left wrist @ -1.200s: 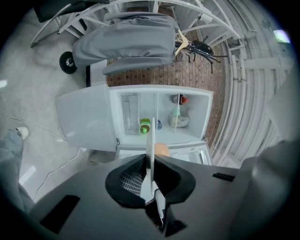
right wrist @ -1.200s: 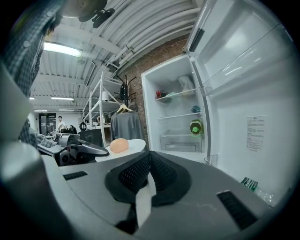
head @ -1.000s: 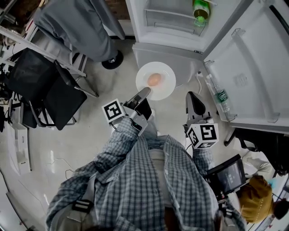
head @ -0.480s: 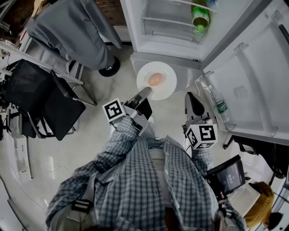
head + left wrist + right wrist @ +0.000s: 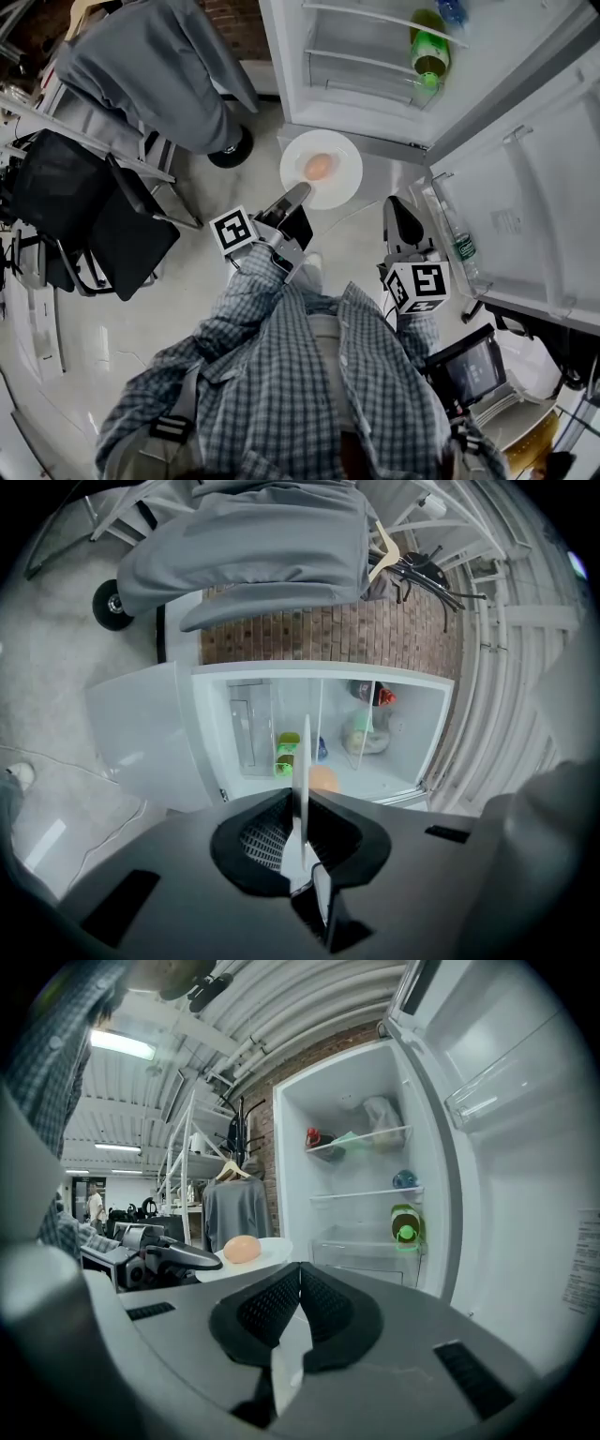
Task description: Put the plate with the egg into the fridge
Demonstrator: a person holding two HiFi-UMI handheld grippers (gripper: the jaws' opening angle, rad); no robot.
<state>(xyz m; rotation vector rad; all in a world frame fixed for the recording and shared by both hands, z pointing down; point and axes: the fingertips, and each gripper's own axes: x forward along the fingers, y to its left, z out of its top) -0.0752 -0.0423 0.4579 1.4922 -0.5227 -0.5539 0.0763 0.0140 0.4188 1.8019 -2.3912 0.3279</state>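
Behind edge-on plate (image 5: 304, 789), egg (image 5: 324, 778) prob. half hidden.

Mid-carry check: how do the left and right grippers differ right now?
The left gripper has its jaws clamped on the rim of the plate, which carries the egg. The right gripper has its jaws together on nothing. The left gripper meets the plate's near edge, while the right gripper is off to the side, apart from it. Both point toward the open fridge.

no legible txt; label on door bottle (image 5: 460, 246) too small.
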